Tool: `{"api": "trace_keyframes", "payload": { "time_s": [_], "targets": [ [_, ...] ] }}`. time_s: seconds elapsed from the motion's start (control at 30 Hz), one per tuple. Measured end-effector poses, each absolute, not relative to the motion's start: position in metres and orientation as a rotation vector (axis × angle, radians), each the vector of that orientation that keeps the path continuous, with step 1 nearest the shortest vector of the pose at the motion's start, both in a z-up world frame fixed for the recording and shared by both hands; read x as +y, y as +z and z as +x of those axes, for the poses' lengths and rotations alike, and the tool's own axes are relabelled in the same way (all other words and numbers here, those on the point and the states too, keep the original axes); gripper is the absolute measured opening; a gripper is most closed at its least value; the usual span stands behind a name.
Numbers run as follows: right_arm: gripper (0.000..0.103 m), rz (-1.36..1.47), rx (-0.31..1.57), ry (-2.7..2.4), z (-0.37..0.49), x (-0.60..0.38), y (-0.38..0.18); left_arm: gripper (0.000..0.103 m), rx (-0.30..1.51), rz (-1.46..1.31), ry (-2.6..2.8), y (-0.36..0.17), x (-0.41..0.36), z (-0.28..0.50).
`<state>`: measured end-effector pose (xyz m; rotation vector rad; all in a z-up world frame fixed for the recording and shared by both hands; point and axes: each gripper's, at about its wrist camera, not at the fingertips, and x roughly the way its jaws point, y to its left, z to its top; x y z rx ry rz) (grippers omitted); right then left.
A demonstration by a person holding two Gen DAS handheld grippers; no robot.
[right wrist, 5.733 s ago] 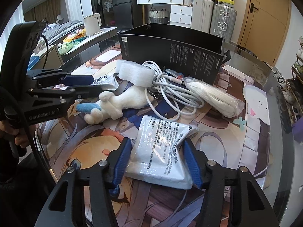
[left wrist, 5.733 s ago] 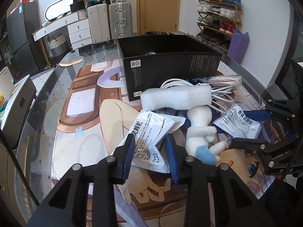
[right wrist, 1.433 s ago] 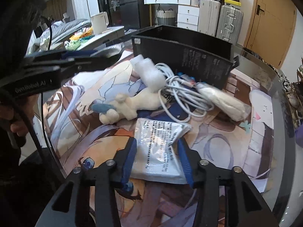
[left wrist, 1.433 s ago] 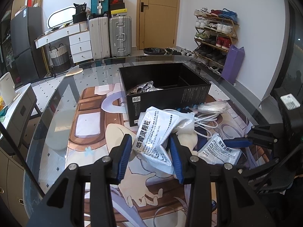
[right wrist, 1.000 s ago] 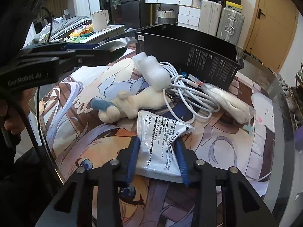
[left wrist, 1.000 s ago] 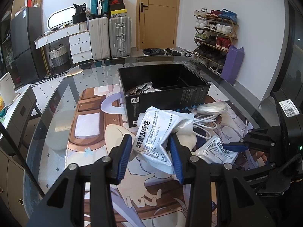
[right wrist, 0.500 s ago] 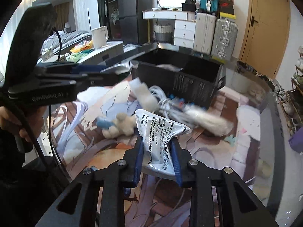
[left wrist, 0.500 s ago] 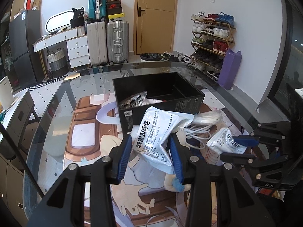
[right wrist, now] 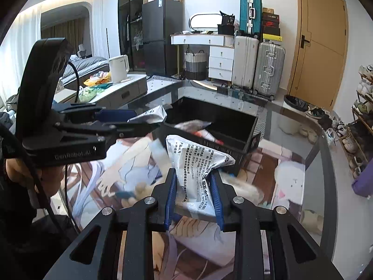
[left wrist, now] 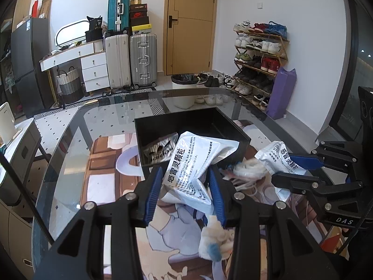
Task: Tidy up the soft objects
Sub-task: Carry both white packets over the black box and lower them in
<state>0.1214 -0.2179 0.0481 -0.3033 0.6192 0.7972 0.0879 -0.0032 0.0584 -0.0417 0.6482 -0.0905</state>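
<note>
Black box (left wrist: 235, 137) holds silvery packets (left wrist: 158, 148) at one end.

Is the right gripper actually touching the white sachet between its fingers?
Touching. The right wrist view shows the right gripper with both blue pads pressed into the white sachet, which crumples between them and hangs clear of the table.

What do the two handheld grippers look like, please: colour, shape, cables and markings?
Both are matt black plastic frames with silver screws and blue ribbed pads. The left gripper shows grey "GenRobot.AI" lettering and a black cable; the right gripper shows white "DAS" lettering.
</note>
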Motion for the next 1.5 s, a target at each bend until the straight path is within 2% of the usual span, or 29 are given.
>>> {"api": "trace_keyframes", "payload": {
  "time_s": [0.7, 1.5],
  "targets": [
    [0.028, -0.243, 0.542, 0.797, 0.165, -0.199, 0.074, 0.039, 0.615, -0.081, -0.056, 0.067, 0.011, 0.121],
    [0.030, -0.207, 0.568, 0.749, 0.217, -0.180, 0.059, 0.041, 0.656, -0.115, -0.038, 0.056, 0.018, 0.161]
  ]
}}
